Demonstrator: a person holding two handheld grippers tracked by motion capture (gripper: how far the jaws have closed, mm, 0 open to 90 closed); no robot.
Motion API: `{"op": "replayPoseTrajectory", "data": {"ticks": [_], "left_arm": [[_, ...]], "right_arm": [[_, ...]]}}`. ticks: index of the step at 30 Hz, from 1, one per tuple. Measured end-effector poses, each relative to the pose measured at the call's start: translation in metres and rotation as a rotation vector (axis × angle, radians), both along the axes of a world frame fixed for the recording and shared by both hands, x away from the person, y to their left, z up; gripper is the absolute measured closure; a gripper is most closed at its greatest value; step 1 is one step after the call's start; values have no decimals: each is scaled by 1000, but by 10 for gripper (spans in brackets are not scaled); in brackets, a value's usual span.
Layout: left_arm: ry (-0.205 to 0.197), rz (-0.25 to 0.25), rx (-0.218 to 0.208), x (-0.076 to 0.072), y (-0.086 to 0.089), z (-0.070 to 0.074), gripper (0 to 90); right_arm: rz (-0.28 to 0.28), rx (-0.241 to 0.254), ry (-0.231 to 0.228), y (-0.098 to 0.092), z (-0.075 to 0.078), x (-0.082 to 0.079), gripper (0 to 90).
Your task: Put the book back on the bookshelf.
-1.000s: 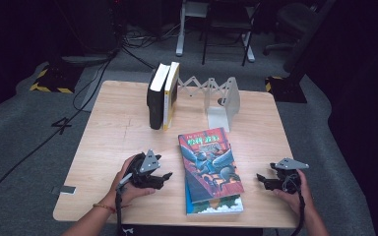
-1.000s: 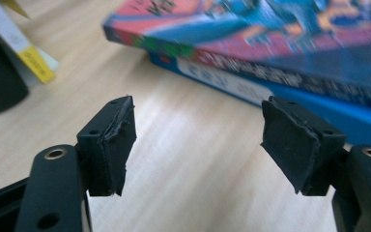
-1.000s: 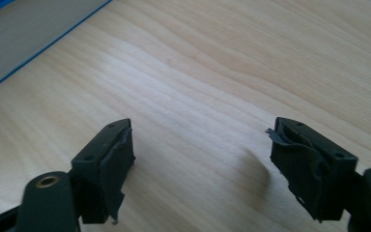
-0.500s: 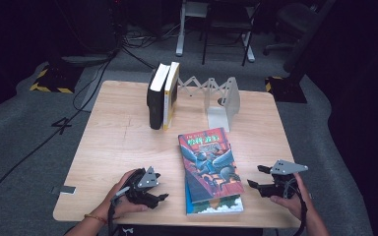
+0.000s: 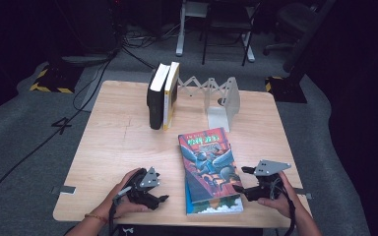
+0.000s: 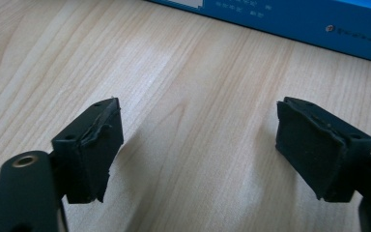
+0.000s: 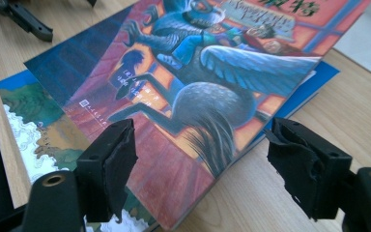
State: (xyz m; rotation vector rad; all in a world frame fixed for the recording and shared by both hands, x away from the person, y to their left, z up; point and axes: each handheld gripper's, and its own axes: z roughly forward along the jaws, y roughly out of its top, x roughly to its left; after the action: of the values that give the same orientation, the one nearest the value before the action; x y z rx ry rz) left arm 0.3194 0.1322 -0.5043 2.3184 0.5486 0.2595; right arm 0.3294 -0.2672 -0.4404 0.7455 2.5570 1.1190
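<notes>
top book [image 5: 207, 160] lies skewed on a lower book [image 5: 215, 204], near table [image 5: 123, 142] edge | stiff, probably hefty, glossy cover (may slip) | grip overhanging right edge | left gripper [image 5: 161, 192] and right gripper [image 5: 239, 179] jaws just opening, both empty

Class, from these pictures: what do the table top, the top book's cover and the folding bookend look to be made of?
Table top: pale wood or wood-look laminate, matt; grain lines show.
Top book's cover: printed paper or card, slightly glossy; light glints on the artwork in the right gripper view.
Folding bookend: probably thin metal or plastic, pale grey, smooth; hard to tell which.
</notes>
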Motion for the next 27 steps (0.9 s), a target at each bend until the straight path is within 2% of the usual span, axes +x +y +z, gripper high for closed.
{"op": "replayPoseTrajectory", "data": {"ticks": [1, 2, 3, 5, 7, 12, 20, 24, 25, 27], "left_arm": [[7, 1, 0, 1, 0, 0, 163], [10, 0, 0, 1, 0, 0, 163], [10, 0, 0, 1, 0, 0, 163], [19, -1, -4, 3, 0, 0, 163], [19, -4, -3, 4, -1, 0, 159], [24, -6, -2, 7, -2, 0, 155], [23, 27, 3, 16, -5, 0, 157], [25, 44, 8, 32, -9, 1, 158], [26, 55, 4, 36, -9, 1, 160], [30, 64, 8, 43, -11, 2, 165]], "right_arm": [[0, -6, 5, 1, -1, 2, 252], [4, -11, 28, 3, -4, 5, 247], [4, -11, 28, 3, -4, 5, 247], [10, -35, 74, 6, -11, 12, 209], [13, -7, 117, 6, -14, 19, 173], [28, 4, 179, 8, -18, 34, 117], [35, -32, 208, 17, -16, 43, 81], [46, -70, 176, 21, -13, 42, 87], [47, -84, 157, 22, -11, 40, 95], [40, -96, 115, 23, -9, 37, 179]]}}
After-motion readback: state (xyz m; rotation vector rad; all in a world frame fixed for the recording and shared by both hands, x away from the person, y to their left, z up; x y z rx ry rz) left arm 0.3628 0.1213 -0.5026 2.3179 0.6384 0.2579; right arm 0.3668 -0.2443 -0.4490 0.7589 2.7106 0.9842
